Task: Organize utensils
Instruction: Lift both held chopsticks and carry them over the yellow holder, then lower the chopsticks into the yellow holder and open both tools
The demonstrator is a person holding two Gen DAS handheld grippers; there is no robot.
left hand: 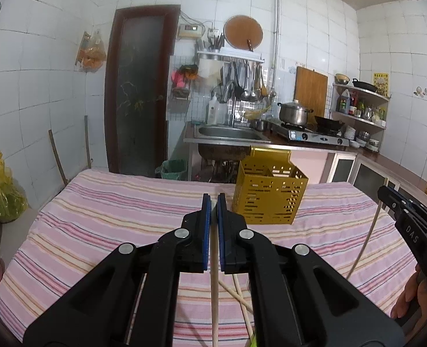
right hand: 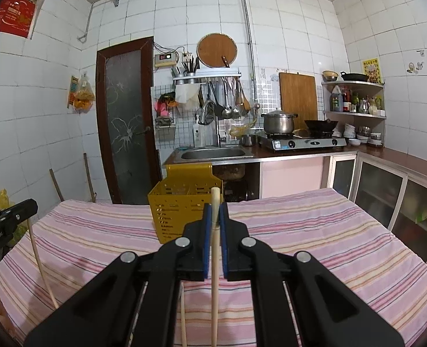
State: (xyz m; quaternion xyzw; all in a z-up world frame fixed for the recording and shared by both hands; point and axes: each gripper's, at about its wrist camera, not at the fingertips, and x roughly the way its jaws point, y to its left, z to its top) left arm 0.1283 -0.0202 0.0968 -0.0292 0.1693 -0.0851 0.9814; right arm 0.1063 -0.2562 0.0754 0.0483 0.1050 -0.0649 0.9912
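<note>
Both claws (left hand: 213,199) (right hand: 215,211) level above striped cloth (left hand: 98,217), each clenched on a chopstick (left hand: 214,289) (right hand: 215,260).

Home kitchen, tiled walls, sink (right hand: 213,153), gas stove (right hand: 303,142), hanging ladles (right hand: 228,98), pot (right hand: 279,122)

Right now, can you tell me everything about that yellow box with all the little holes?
The yellow box looks like thin painted metal, punched with rows of small slots. It stands upright on the striped pink cloth, open at the top, with a divider inside and a taller back plate. It looks empty, though its bottom is hidden. Nothing else touches it.
</note>
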